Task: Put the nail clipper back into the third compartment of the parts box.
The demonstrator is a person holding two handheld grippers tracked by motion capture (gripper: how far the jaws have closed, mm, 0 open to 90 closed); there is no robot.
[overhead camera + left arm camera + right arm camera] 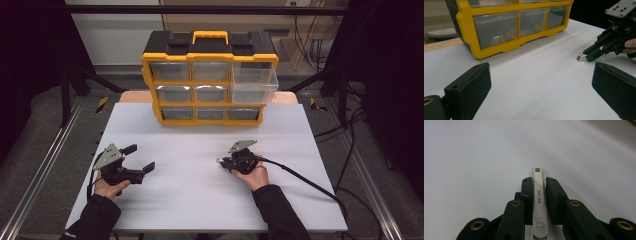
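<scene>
High view: right gripper (pixel 223 161) low on table (pixel 200 210), yellow organizer (pixel 210 80) beyond.
Left gripper view: jaws wide, nothing between.
Right gripper view: jaws clamped on nail clipper (pixel 538 202); lift likely next, needing firm hold.

The lettering on the clipper (pixel 539 202) is partly unreadable where glare washes it out, and its near end runs off the bottom edge of the right gripper view. In the high view the clipper (pixel 220 160) is too small to identify. The drawers (pixel 496 28) of the organizer (pixel 506 47) are cut off at the top, their contents unclear.
</scene>
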